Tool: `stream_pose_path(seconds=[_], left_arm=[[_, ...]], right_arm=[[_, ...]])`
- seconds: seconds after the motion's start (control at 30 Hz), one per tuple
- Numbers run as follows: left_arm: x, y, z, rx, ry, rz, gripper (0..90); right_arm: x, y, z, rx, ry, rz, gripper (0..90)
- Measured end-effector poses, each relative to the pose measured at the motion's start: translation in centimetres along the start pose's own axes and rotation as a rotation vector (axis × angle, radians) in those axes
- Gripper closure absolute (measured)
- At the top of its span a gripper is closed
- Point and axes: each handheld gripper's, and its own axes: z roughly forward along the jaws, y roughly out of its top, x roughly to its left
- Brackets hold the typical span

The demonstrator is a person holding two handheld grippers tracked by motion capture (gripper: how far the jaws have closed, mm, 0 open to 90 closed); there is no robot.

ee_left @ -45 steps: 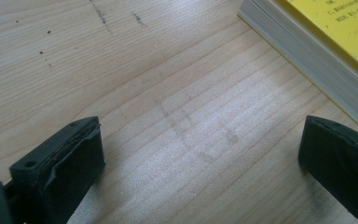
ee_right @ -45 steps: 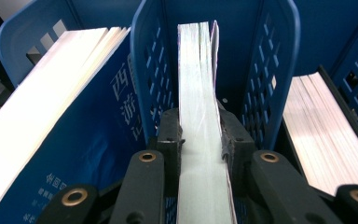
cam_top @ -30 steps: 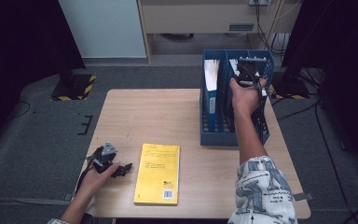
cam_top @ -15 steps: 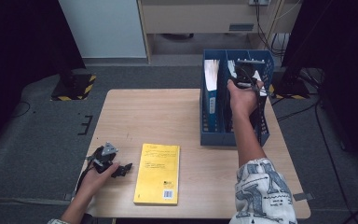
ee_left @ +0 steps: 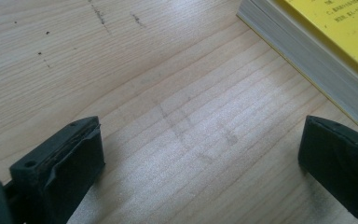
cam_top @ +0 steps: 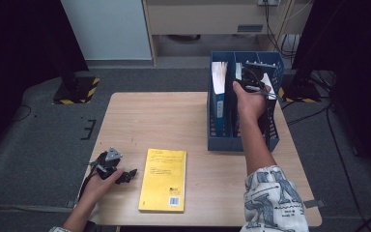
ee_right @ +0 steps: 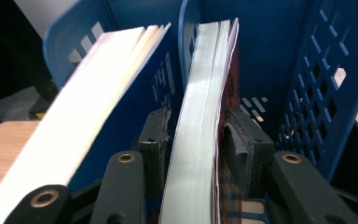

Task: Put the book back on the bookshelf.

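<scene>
Right tool [ee_right: 196,135], just loosening, straddles a thin glossy book [ee_right: 200,116] in the perforated blue rack [ee_right: 326,79].

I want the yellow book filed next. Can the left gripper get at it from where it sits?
Probably yes. The left gripper rests open on the table beside the yellow book, jaws pointing toward its page edge, with bare wood between them.
</scene>
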Motion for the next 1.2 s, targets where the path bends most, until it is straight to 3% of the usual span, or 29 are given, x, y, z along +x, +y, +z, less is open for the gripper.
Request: stream_pose_path(seconds=[0.4,0.93,1.2], left_arm=[[0.0,0.0,0.0,0.000,0.000,-0.001,0.0],[0.0,0.0,0.0,0.001,0.000,0.001,0.0],[0.0,0.1,0.1,-0.002,0.000,0.001,0.0]], right_arm=[[-0.3,0.1,-0.3,0.001,0.065,0.044,49.8],[-0.6,0.0,-0.6,-0.007,0.126,0.046,38.9],[-1.7,-0.3,-1.4,-0.034,0.106,0.028,29.1]])
